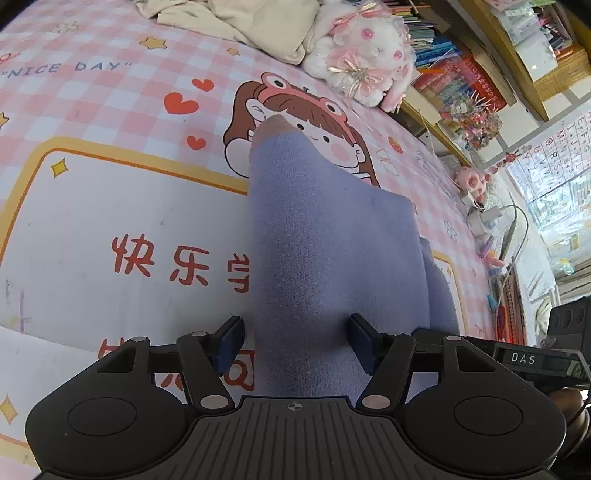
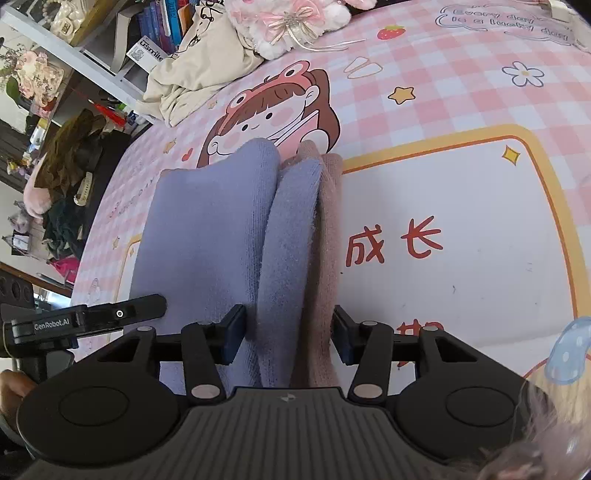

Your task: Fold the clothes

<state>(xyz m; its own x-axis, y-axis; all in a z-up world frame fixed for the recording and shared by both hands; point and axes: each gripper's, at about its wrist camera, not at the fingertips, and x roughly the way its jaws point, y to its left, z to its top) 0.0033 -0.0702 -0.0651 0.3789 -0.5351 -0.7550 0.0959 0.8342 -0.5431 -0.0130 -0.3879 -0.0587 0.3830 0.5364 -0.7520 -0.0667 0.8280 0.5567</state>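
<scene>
A folded lavender knit garment point(image 1: 325, 236) with a dusty-pink part at its far tip lies on the pink checked cartoon mat point(image 1: 110, 206). My left gripper point(image 1: 295, 341) is open, with its jaws on either side of the near end of the garment. In the right wrist view the garment point(image 2: 207, 229) shows lavender folds and a pink layer point(image 2: 328, 221) along its right side. My right gripper point(image 2: 288, 338) is open, its jaws straddling the lavender fold and the pink layer. Whether the pads touch the cloth cannot be told.
A beige garment point(image 1: 255, 22) is heaped at the mat's far edge, also in the right wrist view point(image 2: 199, 70). A white-and-pink plush toy point(image 1: 365, 59) sits beside it. Shelves with books point(image 1: 454, 81) and clutter line the mat's side. The other gripper point(image 2: 81, 321) shows at left.
</scene>
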